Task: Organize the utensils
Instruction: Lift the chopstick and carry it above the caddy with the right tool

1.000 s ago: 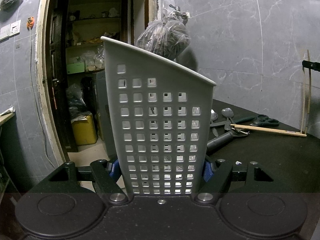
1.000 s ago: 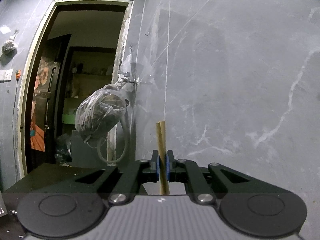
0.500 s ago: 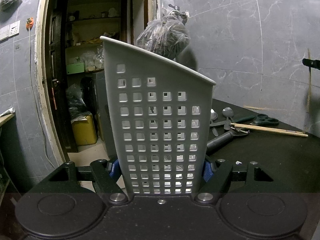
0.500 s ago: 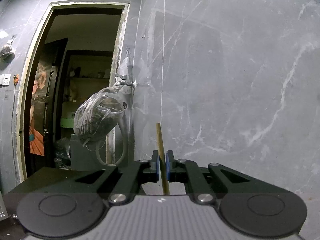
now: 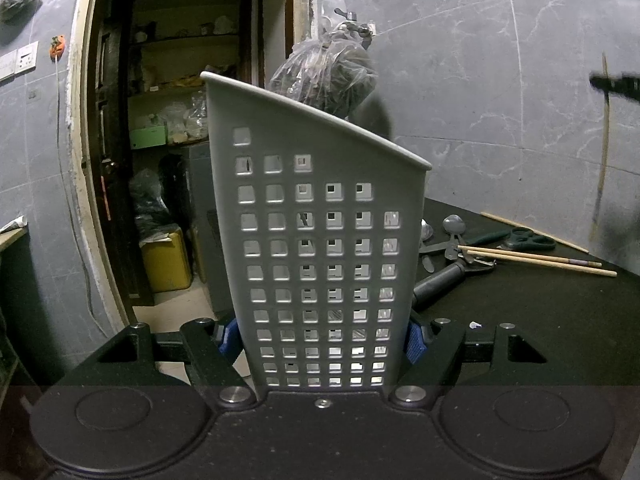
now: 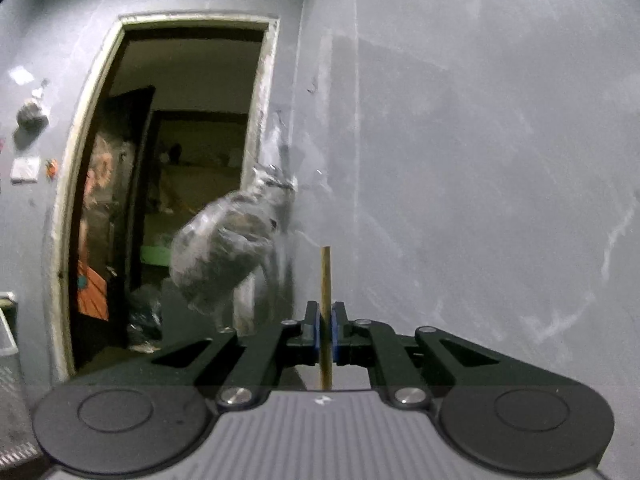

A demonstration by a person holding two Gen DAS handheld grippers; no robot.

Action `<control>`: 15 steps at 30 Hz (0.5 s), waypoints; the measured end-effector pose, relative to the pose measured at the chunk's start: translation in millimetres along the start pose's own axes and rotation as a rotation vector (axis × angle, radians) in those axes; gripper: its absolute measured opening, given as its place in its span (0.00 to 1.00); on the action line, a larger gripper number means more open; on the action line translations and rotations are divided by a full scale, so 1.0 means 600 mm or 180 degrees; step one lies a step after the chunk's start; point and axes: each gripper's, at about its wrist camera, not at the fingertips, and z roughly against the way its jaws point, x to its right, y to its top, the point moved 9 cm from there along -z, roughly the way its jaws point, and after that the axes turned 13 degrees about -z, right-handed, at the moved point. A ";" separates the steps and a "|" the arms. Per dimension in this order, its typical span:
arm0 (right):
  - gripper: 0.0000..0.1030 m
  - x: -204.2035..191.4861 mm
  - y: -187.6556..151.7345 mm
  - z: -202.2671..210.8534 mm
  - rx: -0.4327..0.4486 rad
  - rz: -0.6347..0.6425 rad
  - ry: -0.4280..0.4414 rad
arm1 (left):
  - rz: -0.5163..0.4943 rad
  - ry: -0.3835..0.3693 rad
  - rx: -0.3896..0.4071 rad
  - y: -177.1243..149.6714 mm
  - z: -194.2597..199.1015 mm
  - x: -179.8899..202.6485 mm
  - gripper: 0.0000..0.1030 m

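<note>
The left gripper [image 5: 322,338] is closed against both side walls of a grey perforated utensil holder [image 5: 320,240], which stands upright between the blue pads [image 5: 228,336] and has a slanted top rim. To the right of the holder, on the black table [image 5: 540,320], lies a group of loose utensils: a black-handled tool [image 5: 444,280] nearest the holder, metal spoons [image 5: 453,226] behind it, green-handled scissors [image 5: 528,238] farther right, and a pair of wooden chopsticks [image 5: 536,258] lying across the tool's head. A further single stick [image 5: 532,231] lies behind the scissors. At the far right of the left wrist view, a blurred vertical stick hangs from a dark object; its identity cannot be confirmed there. In the right wrist view, the right gripper [image 6: 327,334] is closed nearly fully on a wooden chopstick [image 6: 325,280], held upright between the fingers and raised in front of the grey marble wall [image 6: 480,160]. Left of it, a filled plastic bag [image 6: 224,252] hangs beside an open doorway [image 6: 172,200].
</note>
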 end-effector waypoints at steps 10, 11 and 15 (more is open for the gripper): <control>0.06 -0.205 0.106 0.050 0.0534 -0.0131 0.1231 | -0.0028 -0.0021 0.0013 0.001 -0.003 0.002 0.73; 0.06 -0.227 0.116 0.054 0.0589 -0.0218 0.1401 | -0.0029 -0.0021 0.0010 0.001 -0.003 0.002 0.73; 0.06 -0.313 0.126 0.058 0.0665 -0.0477 0.2000 | -0.0032 -0.0023 0.0008 0.001 -0.003 0.002 0.73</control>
